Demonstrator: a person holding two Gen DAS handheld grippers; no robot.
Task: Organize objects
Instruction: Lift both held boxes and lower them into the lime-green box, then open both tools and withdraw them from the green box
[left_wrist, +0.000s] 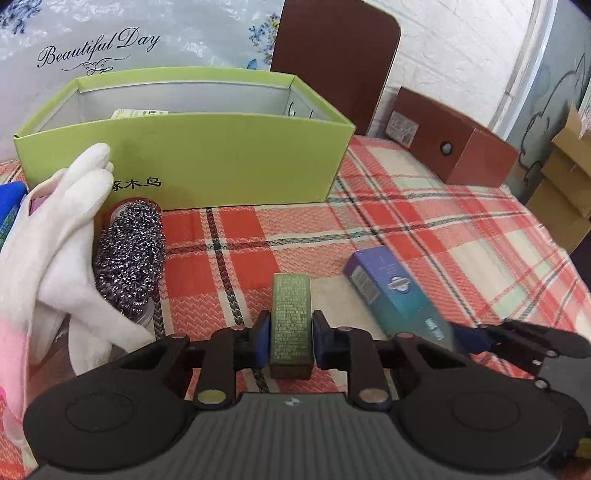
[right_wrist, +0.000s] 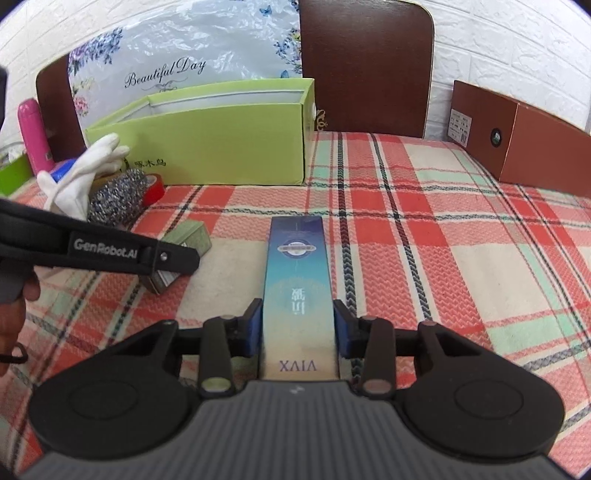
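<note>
My left gripper (left_wrist: 291, 338) is shut on a small olive-green box (left_wrist: 291, 317) just above the checked tablecloth; this box also shows in the right wrist view (right_wrist: 184, 240) behind the left gripper's finger. My right gripper (right_wrist: 298, 330) is shut on a long blue box (right_wrist: 297, 280), lying lengthwise between its pads; it shows in the left wrist view too (left_wrist: 391, 291). A lime-green open box (left_wrist: 184, 158) stands at the back, with something pale inside it.
White gloves (left_wrist: 62, 236), a steel scouring ball (left_wrist: 129, 254) and a red tape roll (right_wrist: 153, 186) lie left of the green box. A brown box (right_wrist: 524, 144) stands back right. A chair back (right_wrist: 365, 62), a floral bag (right_wrist: 177, 55) and a pink bottle (right_wrist: 35, 133) are behind.
</note>
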